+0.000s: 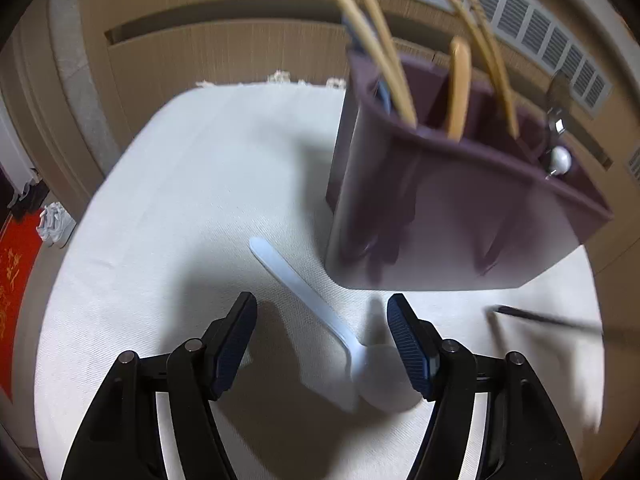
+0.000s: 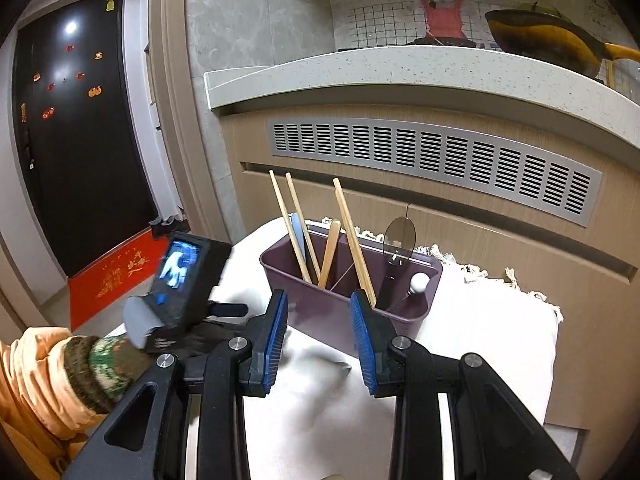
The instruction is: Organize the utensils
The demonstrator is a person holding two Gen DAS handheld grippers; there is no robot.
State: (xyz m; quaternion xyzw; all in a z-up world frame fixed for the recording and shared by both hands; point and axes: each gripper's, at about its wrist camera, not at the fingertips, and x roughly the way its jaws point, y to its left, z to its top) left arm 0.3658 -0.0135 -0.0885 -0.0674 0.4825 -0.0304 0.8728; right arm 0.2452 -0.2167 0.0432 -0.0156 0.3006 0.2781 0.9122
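Spoon (image 1: 320,312): pale white, long flat handle, round bowl; lies flat on white cloth (image 1: 180,200) just in front of the caddy, bowl end toward the camera and handle angled away to the left. Left gripper (image 1: 322,344): jaws spread wide to either side of the spoon's bowl, holding nothing; right pad close to or touching the bowl, contact unclear.

Caddy (image 2: 320,308): dark purple, rectangular, divided into compartments, upright on the cloth. Contents: chopsticks (image 2: 298,228), light wood, leaning in two pairs; one wooden handle (image 2: 330,252); a pale blue utensil (image 2: 298,232); a metal spoon (image 2: 400,236), bowl upward; a white-knobbed piece (image 2: 419,282).

Right gripper (image 2: 320,336): jaws well apart, empty, held before the caddy. Dark thin utensil (image 1: 548,320) on the cloth at right, blurred.
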